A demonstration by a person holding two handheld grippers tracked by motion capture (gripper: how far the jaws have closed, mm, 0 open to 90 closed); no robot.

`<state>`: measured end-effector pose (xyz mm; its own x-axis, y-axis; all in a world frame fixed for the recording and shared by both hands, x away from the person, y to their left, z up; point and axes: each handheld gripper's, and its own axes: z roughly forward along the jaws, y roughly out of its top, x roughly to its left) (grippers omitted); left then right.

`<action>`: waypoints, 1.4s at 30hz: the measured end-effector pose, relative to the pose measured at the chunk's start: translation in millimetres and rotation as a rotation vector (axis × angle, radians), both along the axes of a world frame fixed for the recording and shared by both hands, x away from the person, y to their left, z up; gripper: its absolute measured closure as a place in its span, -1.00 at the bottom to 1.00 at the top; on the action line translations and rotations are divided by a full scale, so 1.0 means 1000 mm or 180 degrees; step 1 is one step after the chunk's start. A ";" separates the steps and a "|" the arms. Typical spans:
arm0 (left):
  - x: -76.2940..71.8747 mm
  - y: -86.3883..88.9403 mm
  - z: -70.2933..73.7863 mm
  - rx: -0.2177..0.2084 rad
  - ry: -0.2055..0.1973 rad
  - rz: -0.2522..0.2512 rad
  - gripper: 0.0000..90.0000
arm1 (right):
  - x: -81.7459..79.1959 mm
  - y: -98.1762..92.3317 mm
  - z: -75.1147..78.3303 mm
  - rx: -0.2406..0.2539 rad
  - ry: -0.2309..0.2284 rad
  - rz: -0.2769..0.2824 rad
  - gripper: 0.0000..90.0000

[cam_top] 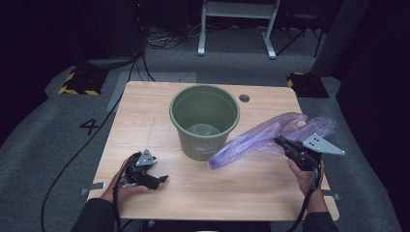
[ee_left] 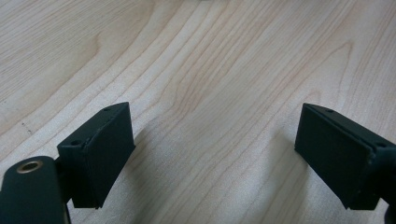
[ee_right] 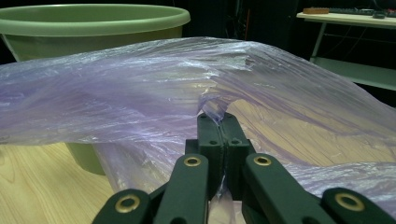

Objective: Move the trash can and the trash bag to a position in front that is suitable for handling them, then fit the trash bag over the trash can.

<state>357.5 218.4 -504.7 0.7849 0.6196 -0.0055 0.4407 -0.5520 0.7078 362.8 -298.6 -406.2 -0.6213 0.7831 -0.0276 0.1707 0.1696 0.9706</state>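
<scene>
Purple plastic bag (cam_top: 263,137) pinched in right claw (cam_top: 280,141), beside green bucket (cam_top: 204,120)

A white-framed desk (cam_top: 238,19) stands beyond the table, with yellow-black striped blocks (cam_top: 77,82) on the floor.

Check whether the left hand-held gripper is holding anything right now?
No, the left hand-held gripper has its jaws wide apart over bare wooden table.
</scene>
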 end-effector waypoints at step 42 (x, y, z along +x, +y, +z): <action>0.000 0.000 0.000 0.0000 0.0002 0.0010 -0.75 | -0.008 -0.024 0.060 0.0140 -0.0425 -0.0247 1.00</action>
